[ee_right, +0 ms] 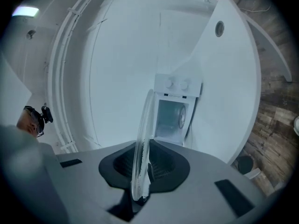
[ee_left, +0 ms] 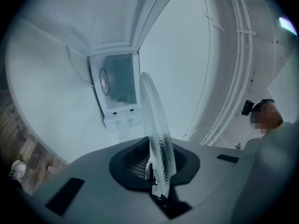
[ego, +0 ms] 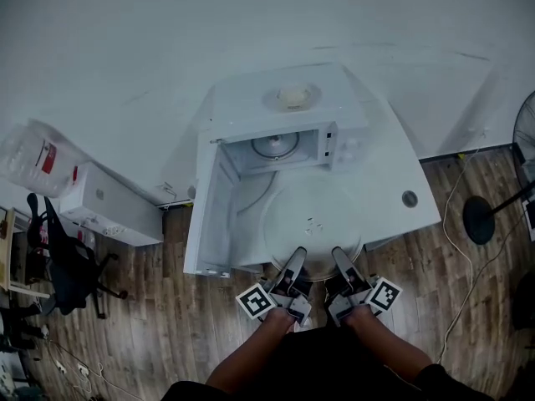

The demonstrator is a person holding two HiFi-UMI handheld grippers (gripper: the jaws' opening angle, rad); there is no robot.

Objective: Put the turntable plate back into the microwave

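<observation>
The left gripper (ego: 292,261) and right gripper (ego: 341,261) each pinched the near rim of the glass turntable plate (ego: 311,215), held flat over the table's (ego: 399,170) front edge before the open microwave (ego: 284,111); stiff, slick, probably heavy and breakable, so two rim grips suited it
</observation>
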